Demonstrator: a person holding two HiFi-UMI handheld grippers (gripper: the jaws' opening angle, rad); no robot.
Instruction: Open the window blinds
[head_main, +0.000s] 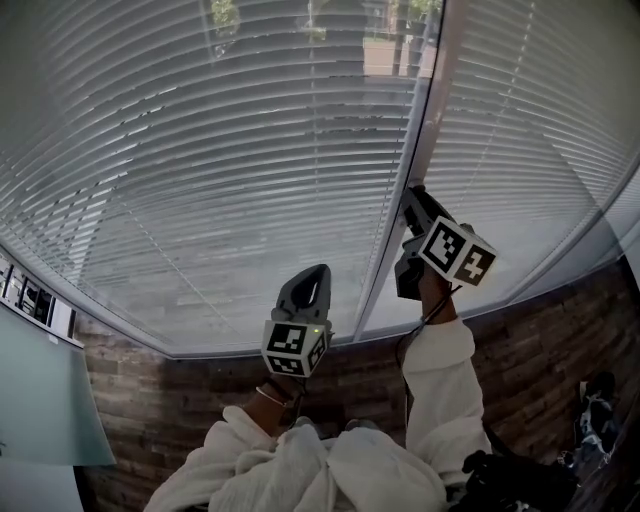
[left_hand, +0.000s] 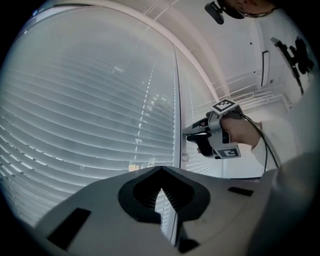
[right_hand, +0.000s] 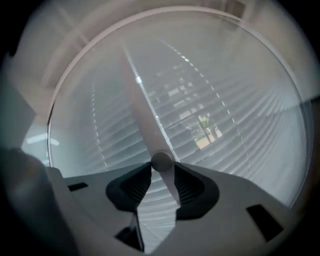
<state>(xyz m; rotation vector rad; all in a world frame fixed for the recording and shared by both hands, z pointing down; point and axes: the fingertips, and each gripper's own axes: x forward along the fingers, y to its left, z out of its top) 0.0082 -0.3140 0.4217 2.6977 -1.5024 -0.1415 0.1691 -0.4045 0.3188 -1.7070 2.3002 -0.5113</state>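
Blinds (head_main: 250, 150) cover the window, slats nearly flat, so opening is not yet done. The right gripper (right_hand: 162, 172) clamps the wand (right_hand: 144, 117) at its end; the left gripper (left_hand: 160, 171) is pressed together, empty. The turning remains.

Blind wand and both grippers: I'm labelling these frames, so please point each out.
blind wand (right_hand: 161, 162): right gripper view, on its round end knob.
right gripper (head_main: 414, 196): head view, at its fingertips.
left gripper (head_main: 320, 272): head view, at its fingertips.

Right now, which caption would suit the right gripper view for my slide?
Right gripper clamped on the tilt wand near its lower end, window blinds behind.
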